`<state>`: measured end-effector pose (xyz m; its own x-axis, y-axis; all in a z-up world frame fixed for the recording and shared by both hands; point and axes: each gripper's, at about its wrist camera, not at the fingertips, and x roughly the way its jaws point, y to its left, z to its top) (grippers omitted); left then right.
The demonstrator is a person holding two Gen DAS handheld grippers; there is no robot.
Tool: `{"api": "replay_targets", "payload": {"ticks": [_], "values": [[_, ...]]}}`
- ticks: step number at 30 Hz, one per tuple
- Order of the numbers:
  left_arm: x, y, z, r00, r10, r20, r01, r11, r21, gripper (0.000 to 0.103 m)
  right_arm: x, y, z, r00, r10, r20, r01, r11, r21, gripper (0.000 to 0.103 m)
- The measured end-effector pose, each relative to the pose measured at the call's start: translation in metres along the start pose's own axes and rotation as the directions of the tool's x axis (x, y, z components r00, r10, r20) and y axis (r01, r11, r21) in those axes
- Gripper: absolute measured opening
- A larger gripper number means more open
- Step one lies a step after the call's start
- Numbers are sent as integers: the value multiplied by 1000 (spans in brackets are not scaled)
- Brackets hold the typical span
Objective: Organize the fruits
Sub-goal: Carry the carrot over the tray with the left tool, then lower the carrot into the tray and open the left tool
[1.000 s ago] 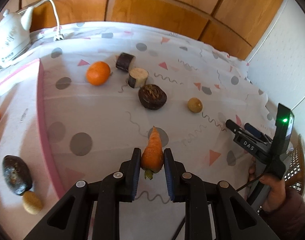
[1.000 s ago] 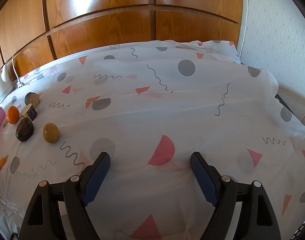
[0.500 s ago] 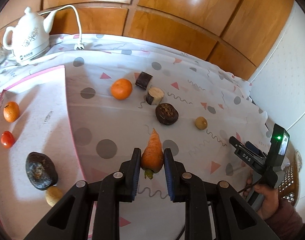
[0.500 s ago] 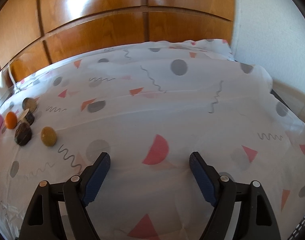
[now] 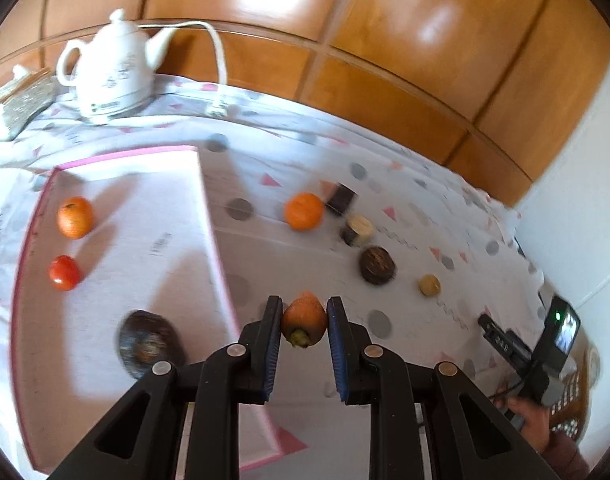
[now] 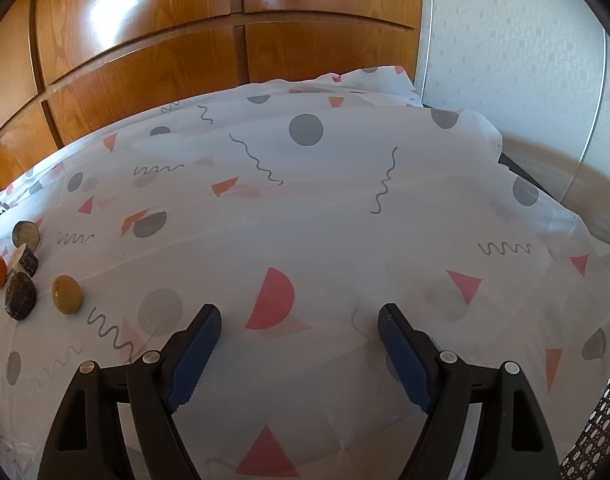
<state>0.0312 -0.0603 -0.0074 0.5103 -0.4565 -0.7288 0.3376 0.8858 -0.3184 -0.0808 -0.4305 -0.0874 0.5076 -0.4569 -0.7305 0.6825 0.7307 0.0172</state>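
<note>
- carrot (image 5: 304,319) sits clamped between the blue pads of the left gripper (image 5: 304,322), stem end toward the camera, held up off the cloth just right of the tray's pink edge.
- pink-rimmed tray (image 5: 209,216) lies to the left of it, holding an orange (image 5: 75,217), a small tomato (image 5: 65,272) and a dark, blurred round fruit (image 5: 149,342).
- beyond the carrot, loose on the patterned tablecloth (image 5: 265,248): another orange (image 5: 303,211), two dark cut pieces (image 5: 340,199) near it, a dark brown round fruit (image 5: 377,265) and a small yellowish fruit (image 5: 429,285), all apart from one another.
- a white kettle (image 5: 113,72) with its cord stands at the far left of the table, against the wooden panelling.
- right gripper (image 6: 299,330) hangs over a bare stretch of the cloth, jaws wide apart with nothing between them; a hand (image 5: 525,412) holds it at the right edge of the left wrist view.
</note>
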Motion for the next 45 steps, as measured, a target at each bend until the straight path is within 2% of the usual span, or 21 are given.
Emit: {"api": "replay_targets", "payload": {"ticks": [10, 21, 26, 33, 36, 39, 45], "values": [[-13, 65, 9, 994, 107, 37, -100, 980, -175, 23, 0, -1, -2, 1000, -2, 14, 2, 1000, 9, 81], [1, 115, 10, 982, 189, -26, -189, 946, -265, 23, 0, -2, -1, 1000, 2, 11, -2, 1000, 9, 83], [4, 128, 13, 978, 206, -31, -206, 938, -279, 24, 1, 0, -1, 1000, 2, 8, -2, 1000, 1, 85], [-1, 141, 19, 984, 180, 5, -169, 932, -322, 24, 2, 2, 0, 1000, -2, 0, 2, 1000, -6, 86], [-3, 138, 21, 979, 204, 9, -193, 940, -283, 23, 2, 2, 0, 1000, -4, -2, 4, 1000, -7, 86], [-1, 131, 19, 983, 181, 11, -173, 954, -243, 24, 2, 3, 0, 1000, -7, -3, 7, 1000, -10, 86], [12, 111, 12, 980, 197, -15, -197, 970, -144, 24, 2, 3, 0, 1000, -8, -4, 8, 1000, -10, 86]]}}
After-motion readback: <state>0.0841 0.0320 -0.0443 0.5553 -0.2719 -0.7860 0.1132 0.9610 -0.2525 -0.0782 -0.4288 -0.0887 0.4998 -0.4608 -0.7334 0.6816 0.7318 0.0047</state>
